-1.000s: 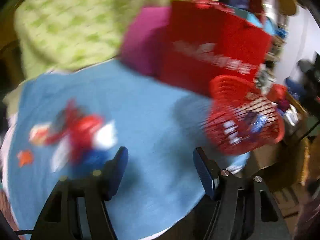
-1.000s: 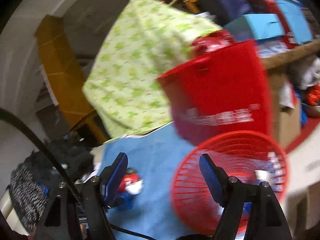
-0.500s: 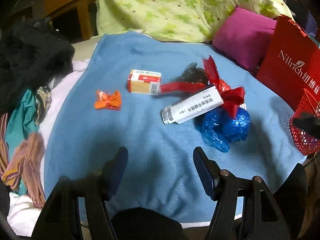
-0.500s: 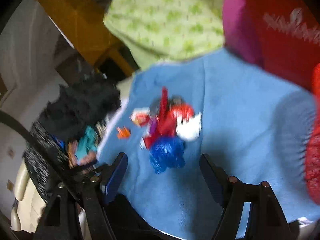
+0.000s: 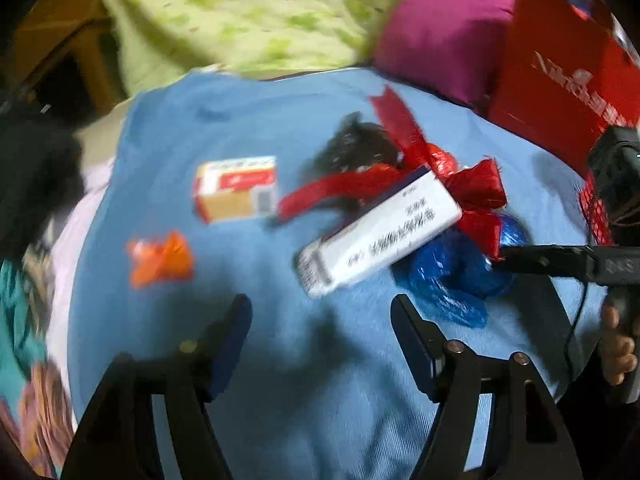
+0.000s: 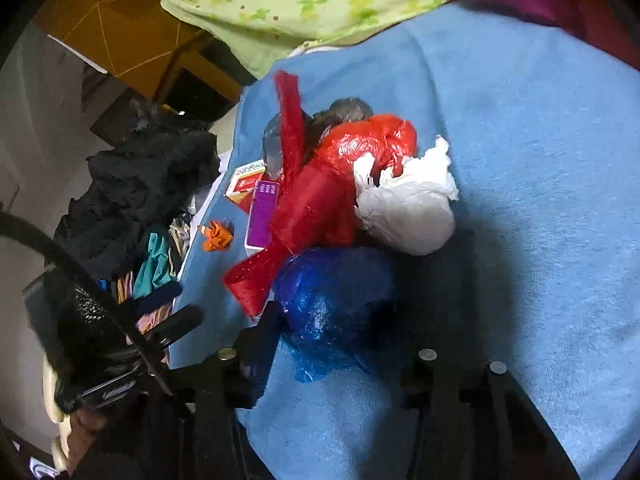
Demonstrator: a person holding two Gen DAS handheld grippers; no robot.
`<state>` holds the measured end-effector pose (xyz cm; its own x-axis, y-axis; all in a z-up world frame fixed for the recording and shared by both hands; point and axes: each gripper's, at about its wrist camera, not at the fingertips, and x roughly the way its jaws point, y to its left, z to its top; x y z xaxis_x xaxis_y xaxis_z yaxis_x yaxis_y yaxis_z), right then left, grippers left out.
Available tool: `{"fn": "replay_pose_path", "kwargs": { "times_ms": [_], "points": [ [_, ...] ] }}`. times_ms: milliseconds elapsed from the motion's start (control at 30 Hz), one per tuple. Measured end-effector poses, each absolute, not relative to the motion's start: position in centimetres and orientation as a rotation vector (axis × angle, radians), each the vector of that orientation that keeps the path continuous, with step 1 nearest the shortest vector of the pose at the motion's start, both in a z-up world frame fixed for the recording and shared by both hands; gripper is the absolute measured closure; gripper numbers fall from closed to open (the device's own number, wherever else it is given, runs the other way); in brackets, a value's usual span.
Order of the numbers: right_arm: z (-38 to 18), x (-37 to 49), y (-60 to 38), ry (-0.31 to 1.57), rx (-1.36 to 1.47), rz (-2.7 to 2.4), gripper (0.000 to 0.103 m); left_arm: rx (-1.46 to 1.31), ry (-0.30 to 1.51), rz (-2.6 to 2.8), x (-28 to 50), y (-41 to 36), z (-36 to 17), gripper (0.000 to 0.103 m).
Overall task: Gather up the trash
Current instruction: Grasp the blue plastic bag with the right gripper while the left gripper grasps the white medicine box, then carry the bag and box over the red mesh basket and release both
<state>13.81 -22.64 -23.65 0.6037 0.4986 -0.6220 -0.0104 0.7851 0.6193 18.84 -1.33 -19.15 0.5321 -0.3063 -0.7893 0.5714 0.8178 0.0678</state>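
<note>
1. On the blue blanket (image 5: 304, 392), trash lies clustered toward the right half.
2. Left gripper (image 5: 320, 320): jaws apart, nothing between the pads; it hangs over bare blanket near the near edge, short of the pile. Its jaws have just been opening a little.
3. Right gripper (image 6: 340, 344): jaws have just been closing, with the crumpled blue plastic bag (image 6: 332, 304) between them. The left finger (image 6: 260, 344) touches the bag's side; the right finger is lost in shadow, so I cannot tell whether the grip is made.
4. In the left wrist view, the right gripper's finger reaches in from the right edge to the blue plastic bag (image 5: 460, 276).
5. Long white carton (image 5: 380, 236) lies tilted, one end over the blue bag.
6. Red plastic bag (image 6: 348, 176) sits against the blue bag on its far side, its strips trailing outward. White plastic bag (image 6: 408, 208) touches the red one on the right.
7. Small orange-and-white box (image 5: 236, 188) lies apart, left of the pile; orange wrapper (image 5: 160, 260) lies nearer the left edge.
8. Dark crumpled piece (image 5: 352, 148) behind the red strips.
9. Red mesh basket (image 5: 596, 208) at the right edge, partly hidden; red paper bag (image 5: 560, 96) and magenta cushion (image 5: 440, 32) behind it.
</note>
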Motion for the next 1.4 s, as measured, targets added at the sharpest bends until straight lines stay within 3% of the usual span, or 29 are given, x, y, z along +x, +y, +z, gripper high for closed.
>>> {"fn": "replay_pose_path", "kwargs": {
  "times_ms": [400,733,800,867,933,1400],
  "points": [
    [-21.9,4.8,-28.6,0.856,0.680,0.239,0.057,0.492,0.858,-0.840,22.0,-6.7,-20.8,0.030],
    [-22.7,4.2,-29.1,0.848,0.721,0.190,0.057,0.565,0.869,-0.810,21.2,-6.3,-22.2,0.030],
    [-22.6,4.2,-29.0,0.841,0.719,0.182,0.057,0.549,0.873,-0.782,21.0,-6.4,-22.4,0.032],
    [-22.3,4.1,-28.7,0.831,0.711,0.174,0.057,0.520,0.881,-0.762,21.0,-6.4,-22.4,0.042],
    [-21.8,3.7,-28.5,0.814,0.703,0.169,0.057,0.493,0.879,-0.734,20.5,-6.3,-22.4,0.044],
    [-13.6,-1.4,-28.0,0.580,0.553,0.161,0.057,0.318,0.762,-0.647,9.7,-5.3,-14.0,0.046]
  ]
}}
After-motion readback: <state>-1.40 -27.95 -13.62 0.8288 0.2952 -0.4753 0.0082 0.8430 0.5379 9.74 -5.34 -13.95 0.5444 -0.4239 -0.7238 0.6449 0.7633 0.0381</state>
